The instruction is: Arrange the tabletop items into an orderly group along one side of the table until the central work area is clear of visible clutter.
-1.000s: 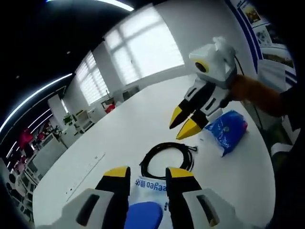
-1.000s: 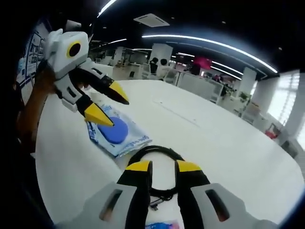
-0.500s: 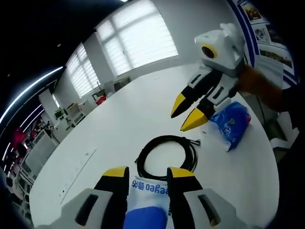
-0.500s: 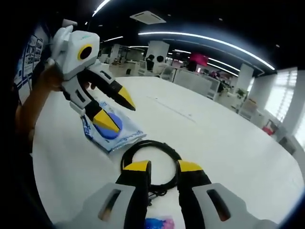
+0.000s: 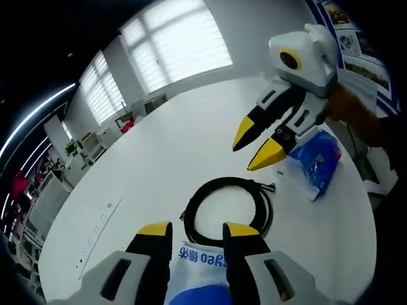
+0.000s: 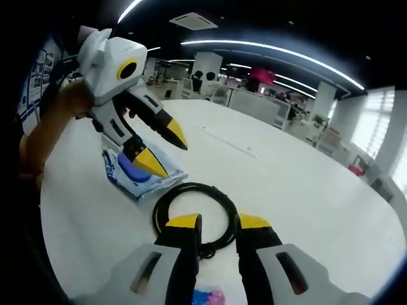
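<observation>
Left gripper view: own tongs (image 5: 196, 230) partly hide packet (image 5: 202, 259).

Right claw (image 6: 215, 223) parted above black cable coil (image 6: 194, 213), left claw (image 6: 164, 150) open over blue packet (image 6: 137, 173)

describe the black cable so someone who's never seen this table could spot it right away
On the big white table, look between the two blue-and-white packets. The black cable lies flat there, wound into a round loop with its plug ends sticking out. It is the lone dark, ring-shaped thing; its neighbours are flat bright packets.
</observation>
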The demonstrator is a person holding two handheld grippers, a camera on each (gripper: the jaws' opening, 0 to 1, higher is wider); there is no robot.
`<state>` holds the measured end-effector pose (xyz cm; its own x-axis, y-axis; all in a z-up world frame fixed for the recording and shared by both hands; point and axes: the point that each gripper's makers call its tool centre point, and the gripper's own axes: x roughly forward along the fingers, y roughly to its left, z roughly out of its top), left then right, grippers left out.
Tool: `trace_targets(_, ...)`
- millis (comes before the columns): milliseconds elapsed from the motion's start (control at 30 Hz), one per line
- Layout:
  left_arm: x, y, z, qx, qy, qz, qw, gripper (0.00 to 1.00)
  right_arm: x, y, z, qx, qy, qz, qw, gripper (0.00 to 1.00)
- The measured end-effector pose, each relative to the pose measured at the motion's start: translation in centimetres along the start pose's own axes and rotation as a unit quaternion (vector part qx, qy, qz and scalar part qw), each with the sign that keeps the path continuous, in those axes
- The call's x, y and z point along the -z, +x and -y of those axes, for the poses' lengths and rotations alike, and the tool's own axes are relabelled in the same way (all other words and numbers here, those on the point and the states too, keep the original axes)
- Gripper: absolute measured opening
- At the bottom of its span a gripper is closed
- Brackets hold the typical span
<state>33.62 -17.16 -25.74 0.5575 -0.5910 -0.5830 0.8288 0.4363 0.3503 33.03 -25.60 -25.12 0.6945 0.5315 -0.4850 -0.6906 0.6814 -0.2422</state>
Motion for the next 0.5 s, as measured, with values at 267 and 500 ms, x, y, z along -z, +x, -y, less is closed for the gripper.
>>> trace_targets(267, 0.3, 1.3, -0.1, 0.016, -0.002, -0.014, 0.9998, 0.3, 0.5, 0.3, 0.0, 0.001, -0.001, -0.009, 1.0, 0.19)
trace_targets(500, 0.7, 2.5, -0.6, 0.027, -0.006, -0.029, 0.9992, 0.3, 0.7, 0.4, 0.2, 0.001, 0.0, -0.016, 0.9999, 0.19)
